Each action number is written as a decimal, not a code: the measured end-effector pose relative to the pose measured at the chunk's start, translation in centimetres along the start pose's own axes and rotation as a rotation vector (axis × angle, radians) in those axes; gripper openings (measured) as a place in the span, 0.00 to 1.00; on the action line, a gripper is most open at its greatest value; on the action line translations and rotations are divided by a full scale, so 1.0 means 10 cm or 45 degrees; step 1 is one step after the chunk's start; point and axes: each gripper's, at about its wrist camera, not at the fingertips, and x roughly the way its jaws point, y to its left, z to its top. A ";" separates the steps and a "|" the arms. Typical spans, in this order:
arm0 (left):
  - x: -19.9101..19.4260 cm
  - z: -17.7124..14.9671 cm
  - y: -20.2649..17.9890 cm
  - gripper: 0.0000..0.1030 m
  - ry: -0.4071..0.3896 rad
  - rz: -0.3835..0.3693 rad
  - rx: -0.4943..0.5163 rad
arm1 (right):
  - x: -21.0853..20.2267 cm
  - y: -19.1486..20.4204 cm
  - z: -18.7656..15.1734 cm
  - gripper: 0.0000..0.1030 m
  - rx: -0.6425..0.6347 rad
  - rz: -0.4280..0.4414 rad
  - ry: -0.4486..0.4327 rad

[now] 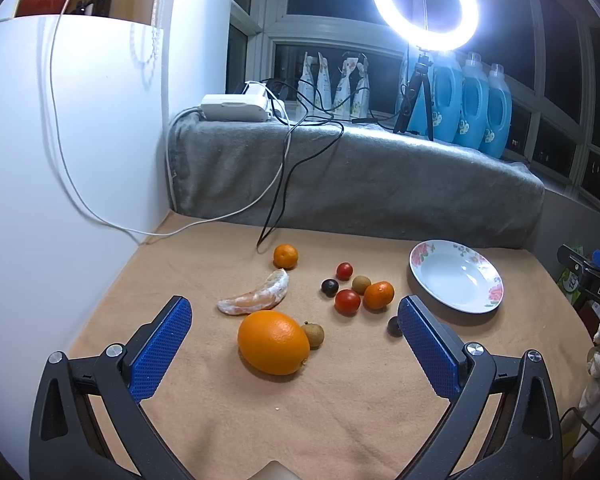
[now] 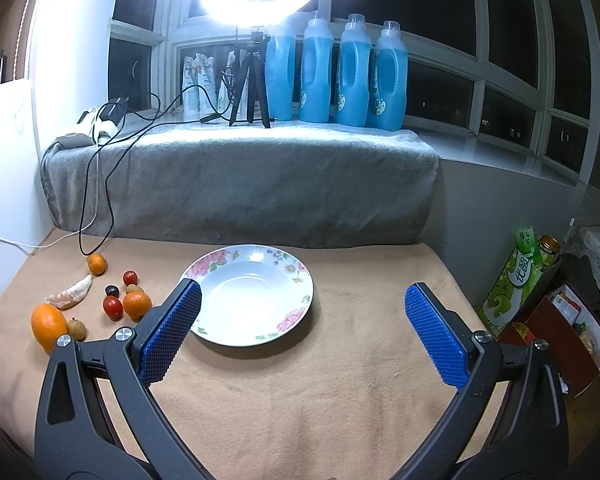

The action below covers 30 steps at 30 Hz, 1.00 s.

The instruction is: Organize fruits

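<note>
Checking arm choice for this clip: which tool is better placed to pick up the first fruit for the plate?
Probably the left tool: it is open with the big orange right between its fingers. The right tool, also open, faces the empty plate, with the fruit off to its left.

Tan cloth table (image 2: pixel 340 400): plate (image 2: pixel 296 280), big orange (image 1: pixel 274 342), small fruits (image 1: pixel 348 301) scattered.

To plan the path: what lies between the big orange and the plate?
In the left wrist view, a longan touches the big orange; toward the plate come bare cloth and one dark grape.
</note>
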 end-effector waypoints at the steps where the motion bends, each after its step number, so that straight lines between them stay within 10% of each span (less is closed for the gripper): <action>1: 0.00 0.00 0.00 0.99 0.000 0.000 -0.001 | 0.01 -0.01 0.01 1.00 0.001 0.000 0.002; 19: 0.04 -0.08 0.19 0.99 0.014 0.017 -0.053 | 0.08 0.19 0.01 1.00 -0.060 0.057 0.041; 30: 0.14 -0.25 0.50 0.94 0.089 0.026 -0.139 | 0.28 0.56 0.01 1.00 -0.141 0.331 0.125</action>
